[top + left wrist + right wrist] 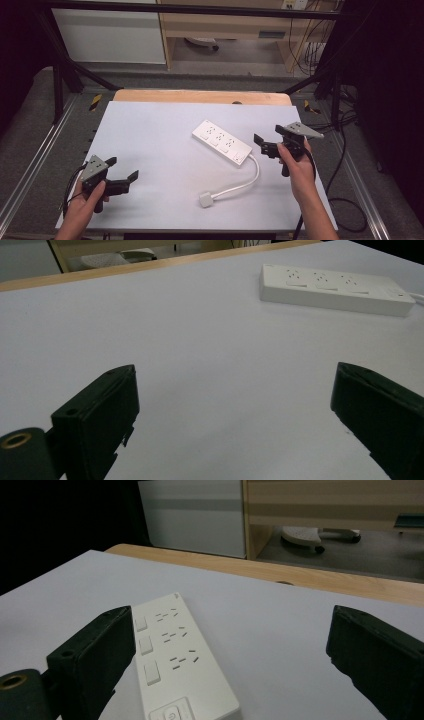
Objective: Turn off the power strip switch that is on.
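From my seat, the power strip [222, 142] at frame centre looks like smooth white plastic with a faint satin sheen, and its cord [246, 180] and plug [206, 199] look like the same plastic. The table [150, 150] has a matt, pale, paper-smooth top with a bare wood edge along its upper side. My left gripper [123, 169] and right gripper [266, 141] are matt black plastic, each topped by a dull grey plate.

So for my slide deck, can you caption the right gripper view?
Open right gripper poised just above a white power strip on the white table.
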Demonstrator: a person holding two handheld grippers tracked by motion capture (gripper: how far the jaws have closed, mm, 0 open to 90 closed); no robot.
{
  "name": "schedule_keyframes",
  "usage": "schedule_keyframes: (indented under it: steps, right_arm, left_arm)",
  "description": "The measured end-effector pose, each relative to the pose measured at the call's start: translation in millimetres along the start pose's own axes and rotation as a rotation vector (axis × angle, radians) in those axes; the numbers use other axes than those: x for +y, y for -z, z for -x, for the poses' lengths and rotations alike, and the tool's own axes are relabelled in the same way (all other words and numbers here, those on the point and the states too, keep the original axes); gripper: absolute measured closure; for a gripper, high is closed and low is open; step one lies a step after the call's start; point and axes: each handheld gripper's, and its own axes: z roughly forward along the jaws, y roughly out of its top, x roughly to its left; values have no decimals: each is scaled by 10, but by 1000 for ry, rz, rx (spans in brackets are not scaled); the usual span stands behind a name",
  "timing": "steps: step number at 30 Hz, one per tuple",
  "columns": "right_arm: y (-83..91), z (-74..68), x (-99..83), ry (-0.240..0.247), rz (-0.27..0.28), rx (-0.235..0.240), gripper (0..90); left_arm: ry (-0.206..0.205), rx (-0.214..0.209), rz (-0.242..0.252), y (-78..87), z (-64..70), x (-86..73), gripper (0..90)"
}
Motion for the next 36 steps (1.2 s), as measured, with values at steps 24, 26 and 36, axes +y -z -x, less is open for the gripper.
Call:
schedule_keyframes:
  steps: [24, 26, 36]
  right_arm:
    - [489, 257, -631, -21, 37, -100, 31]
    - [489, 268, -694, -22, 22, -100, 31]
    - [367, 222, -966, 7, -128, -88, 37]
  left_arm:
    - [3, 2, 2, 0, 7, -1, 52]
    - [4, 3, 2, 1, 6, -1, 52]
    - [2, 1, 6, 1, 9, 1, 52]
